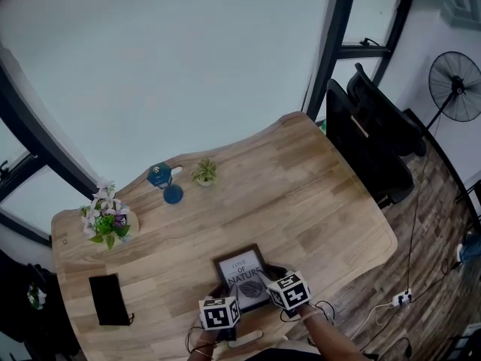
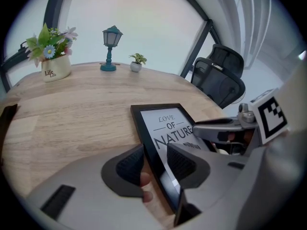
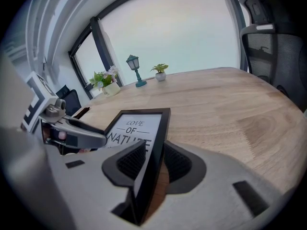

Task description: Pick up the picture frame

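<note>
Left hand-held gripper (image 2: pixel 156 164) jaws straddle picture frame (image 2: pixel 168 126) edge, apparently unclamped.

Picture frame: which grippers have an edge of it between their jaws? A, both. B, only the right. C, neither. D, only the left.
A: the left gripper has the left edge of the picture frame between its jaws, and the right gripper has the right edge.

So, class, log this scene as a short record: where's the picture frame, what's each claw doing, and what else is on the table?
Frame: picture frame, on table near edge, print facing up
Left claw: jaws apart, astride frame's left side
Right claw: jaws apart, astride its right side
Also: flower pot, lamp, small plant
</note>
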{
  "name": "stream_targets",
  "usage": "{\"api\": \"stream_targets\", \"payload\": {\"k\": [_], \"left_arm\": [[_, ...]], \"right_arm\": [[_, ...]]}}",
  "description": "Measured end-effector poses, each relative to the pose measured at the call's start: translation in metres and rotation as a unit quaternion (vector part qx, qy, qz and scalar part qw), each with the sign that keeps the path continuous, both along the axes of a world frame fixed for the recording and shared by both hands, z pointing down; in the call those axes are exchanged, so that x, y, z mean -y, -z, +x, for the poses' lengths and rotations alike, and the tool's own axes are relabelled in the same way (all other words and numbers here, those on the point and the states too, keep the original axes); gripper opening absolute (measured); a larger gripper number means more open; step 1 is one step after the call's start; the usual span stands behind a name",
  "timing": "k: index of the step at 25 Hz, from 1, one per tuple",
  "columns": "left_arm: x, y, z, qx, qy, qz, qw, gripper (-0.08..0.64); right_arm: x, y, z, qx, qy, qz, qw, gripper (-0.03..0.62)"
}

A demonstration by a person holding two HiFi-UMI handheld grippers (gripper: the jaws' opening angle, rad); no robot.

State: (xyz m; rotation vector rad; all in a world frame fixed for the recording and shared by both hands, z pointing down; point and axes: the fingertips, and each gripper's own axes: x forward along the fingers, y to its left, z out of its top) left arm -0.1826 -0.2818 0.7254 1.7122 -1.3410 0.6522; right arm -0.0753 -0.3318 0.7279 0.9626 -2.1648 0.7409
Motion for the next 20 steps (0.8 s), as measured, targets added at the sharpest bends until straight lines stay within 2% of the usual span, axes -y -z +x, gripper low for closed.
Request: {"api": "stream_targets", "payload": {"k": [10, 20], "left_arm": [[-0.011, 0.001, 0.002, 0.008, 0.009, -0.005, 0.9999, 0.112], [-0.019, 0.011, 0.005, 0.014, 0.017, 0.006, 0.9998, 0.091]], "right_arm": [[-0.012, 0.002, 0.009, 0.001, -0.011, -0.01, 1.0, 0.095], [-0.017, 0.013, 0.015, 0.007, -0.008, 0.002, 1.0, 0.08]]}}
